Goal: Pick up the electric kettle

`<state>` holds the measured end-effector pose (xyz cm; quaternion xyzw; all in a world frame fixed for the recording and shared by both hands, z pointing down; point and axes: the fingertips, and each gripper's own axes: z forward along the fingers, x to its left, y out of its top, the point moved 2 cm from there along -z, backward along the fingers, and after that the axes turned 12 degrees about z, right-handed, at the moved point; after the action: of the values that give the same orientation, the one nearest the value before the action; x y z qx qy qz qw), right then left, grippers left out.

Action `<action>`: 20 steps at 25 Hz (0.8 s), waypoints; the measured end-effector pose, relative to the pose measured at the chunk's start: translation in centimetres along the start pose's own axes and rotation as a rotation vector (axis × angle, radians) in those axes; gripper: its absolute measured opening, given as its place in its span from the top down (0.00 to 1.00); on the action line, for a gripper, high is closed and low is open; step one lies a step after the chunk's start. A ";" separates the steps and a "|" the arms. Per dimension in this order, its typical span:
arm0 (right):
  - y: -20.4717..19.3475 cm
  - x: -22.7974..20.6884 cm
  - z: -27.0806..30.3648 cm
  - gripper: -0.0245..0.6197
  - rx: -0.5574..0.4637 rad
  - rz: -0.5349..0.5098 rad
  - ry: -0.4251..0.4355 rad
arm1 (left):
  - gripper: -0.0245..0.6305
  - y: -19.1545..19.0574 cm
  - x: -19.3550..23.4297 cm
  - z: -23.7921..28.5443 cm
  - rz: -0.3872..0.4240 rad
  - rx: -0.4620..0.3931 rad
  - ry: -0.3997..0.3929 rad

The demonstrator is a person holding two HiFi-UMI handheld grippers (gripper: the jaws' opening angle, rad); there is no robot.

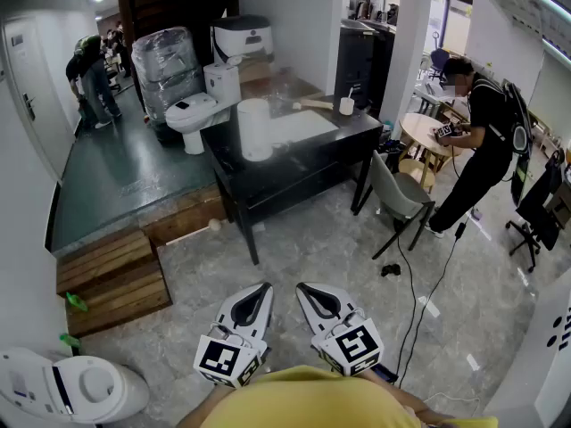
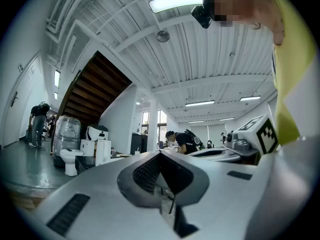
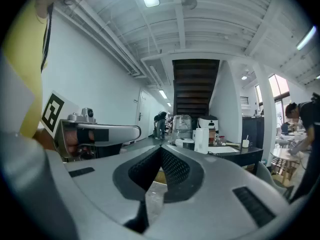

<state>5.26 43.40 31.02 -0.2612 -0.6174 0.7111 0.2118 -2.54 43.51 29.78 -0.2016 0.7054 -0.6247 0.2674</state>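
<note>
The electric kettle (image 1: 254, 129), a tall white cylinder, stands upright near the left end of a black table (image 1: 294, 163) across the room. In the right gripper view the kettle (image 3: 201, 140) shows small and far ahead. Both grippers are held low and close to the person's body, far from the table. My left gripper (image 1: 260, 288) is shut with nothing in it, its jaws meeting at a point (image 2: 160, 155). My right gripper (image 1: 303, 288) is beside it, also shut and empty (image 3: 161, 150).
A white cup (image 1: 346, 105) and a flat white sheet lie on the table. Behind it stand a white toilet (image 1: 192, 114) and a plastic-wrapped dispenser (image 1: 169, 69). Wooden steps (image 1: 111, 279) sit left, a grey chair (image 1: 401, 199) and a person (image 1: 482, 141) right. A cable (image 1: 428, 283) crosses the floor.
</note>
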 end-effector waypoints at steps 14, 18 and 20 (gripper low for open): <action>-1.1 1.1 2.9 0.93 0.021 0.087 -0.069 | 0.95 -1.2 3.2 -1.0 -0.022 0.000 -0.065; -1.9 1.2 3.2 0.93 0.025 0.108 -0.108 | 0.95 -1.7 3.8 -1.5 -0.036 -0.002 -0.087; -2.2 1.4 3.4 0.93 0.028 0.114 -0.114 | 0.95 -1.8 4.3 -1.7 -0.040 -0.005 -0.089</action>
<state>1.99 41.91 33.36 -0.2519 -0.6027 0.7443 0.1391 -7.00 41.94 31.19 -0.2440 0.6900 -0.6187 0.2855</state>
